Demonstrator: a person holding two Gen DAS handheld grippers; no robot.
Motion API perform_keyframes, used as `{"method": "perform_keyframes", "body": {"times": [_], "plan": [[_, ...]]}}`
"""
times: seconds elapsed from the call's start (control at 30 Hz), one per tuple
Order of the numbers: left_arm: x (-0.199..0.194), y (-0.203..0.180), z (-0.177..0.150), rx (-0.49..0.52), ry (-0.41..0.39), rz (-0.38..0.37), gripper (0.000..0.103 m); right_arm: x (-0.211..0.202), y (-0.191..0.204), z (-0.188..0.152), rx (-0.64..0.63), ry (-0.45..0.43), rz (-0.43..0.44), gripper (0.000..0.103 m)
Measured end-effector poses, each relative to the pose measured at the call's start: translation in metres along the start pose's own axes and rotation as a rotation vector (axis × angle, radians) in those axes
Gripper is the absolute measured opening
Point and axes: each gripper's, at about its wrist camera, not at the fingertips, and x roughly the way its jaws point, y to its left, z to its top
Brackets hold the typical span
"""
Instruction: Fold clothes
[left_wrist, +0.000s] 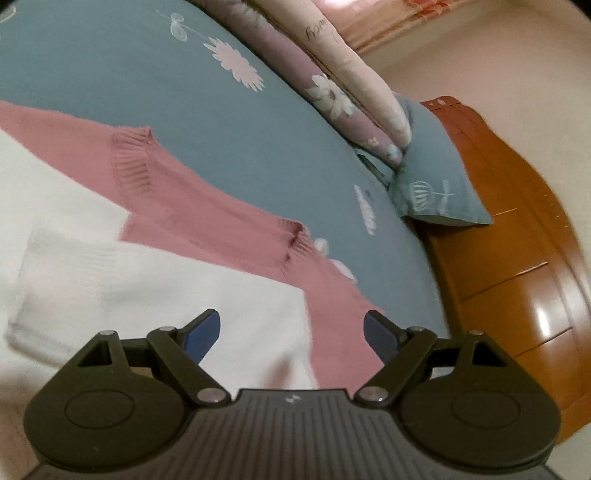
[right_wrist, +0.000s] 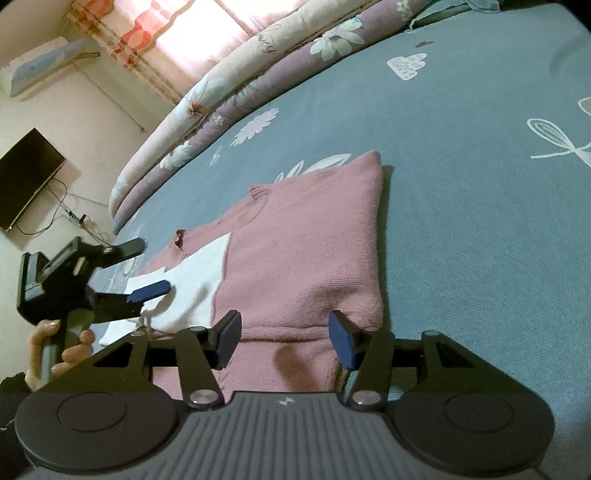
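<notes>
A pink knit sweater (left_wrist: 221, 229) with a white panel (left_wrist: 147, 288) lies flat on the blue bedsheet (left_wrist: 110, 74). My left gripper (left_wrist: 291, 332) hovers open over the seam between white and pink, with nothing pinched. In the right wrist view the sweater (right_wrist: 303, 240) is folded into a rough rectangle. Its white panel (right_wrist: 199, 280) is at the left. My right gripper (right_wrist: 284, 332) stands open over the sweater's near edge, with the fabric lying flat below the pads. The left gripper (right_wrist: 147, 266), held by a hand (right_wrist: 48, 343), is open above the white panel.
A rolled floral quilt (right_wrist: 221, 110) runs along the far side of the bed. A blue pillow (left_wrist: 436, 184) and a wooden headboard (left_wrist: 517, 240) are at the bed's end. A dark TV (right_wrist: 26, 177) hangs on the wall. Bare sheet (right_wrist: 480, 221) stretches right of the sweater.
</notes>
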Motion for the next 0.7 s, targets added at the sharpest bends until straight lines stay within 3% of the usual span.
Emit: {"method": "perform_keyframes", "body": {"times": [0.2,0.37,0.47,0.6,0.67,0.7], "plan": [[-0.028,0.026,0.002,-0.045,-0.126,0.083,0.084,0.000,-0.002,0.001,0.014,0.002,0.008,0.058],[-0.041,0.017,0.005,-0.059,-0.126,0.114,0.084,0.000,0.000,0.001,0.010,0.001,0.001,0.058],[-0.034,-0.006,-0.003,-0.018,-0.087,0.034,0.085,-0.001,-0.001,0.002,0.028,-0.009,0.000,0.056],[-0.004,-0.047,-0.021,0.057,-0.003,-0.067,0.085,-0.013,0.002,0.003,0.038,-0.088,-0.002,0.053],[0.015,-0.066,-0.028,0.083,0.032,-0.110,0.085,-0.015,0.003,0.003,0.044,-0.115,0.015,0.041],[0.025,-0.073,-0.030,0.087,0.047,-0.129,0.085,-0.015,0.003,0.003,0.048,-0.124,0.026,0.040]]}}
